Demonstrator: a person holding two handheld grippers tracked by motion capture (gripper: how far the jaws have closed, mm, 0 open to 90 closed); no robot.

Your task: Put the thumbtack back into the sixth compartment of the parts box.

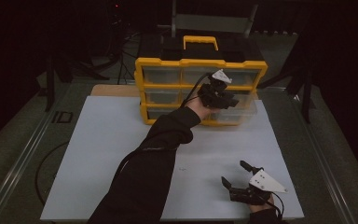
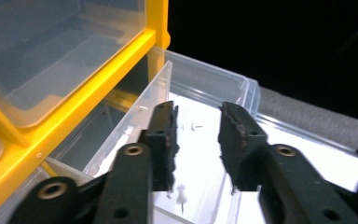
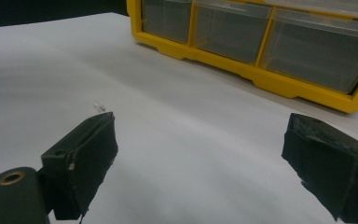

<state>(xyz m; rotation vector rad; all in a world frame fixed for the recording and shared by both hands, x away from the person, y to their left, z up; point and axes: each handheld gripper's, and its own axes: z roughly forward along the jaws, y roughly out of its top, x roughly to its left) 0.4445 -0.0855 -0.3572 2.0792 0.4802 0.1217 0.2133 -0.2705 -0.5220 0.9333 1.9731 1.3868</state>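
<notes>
Nearest to us, our right gripper [image 1: 237, 174] rests low on the white counter [image 1: 121, 140] with its jaws wide apart and nothing between them. A tiny pin [image 3: 99, 107] lies on the counter just past it. Farther off, our left gripper [image 2: 196, 135] hangs over the pulled-out clear drawer [image 2: 214, 88] at the bottom right of the yellow box [image 1: 200, 88]. Its jaws are partly apart and hold nothing. Little pins [image 2: 182, 196] lie in the drawer right under it. We think the pins are light, hard and slippery, so we would pinch one by its head. The drawer looks thin and light.
</notes>
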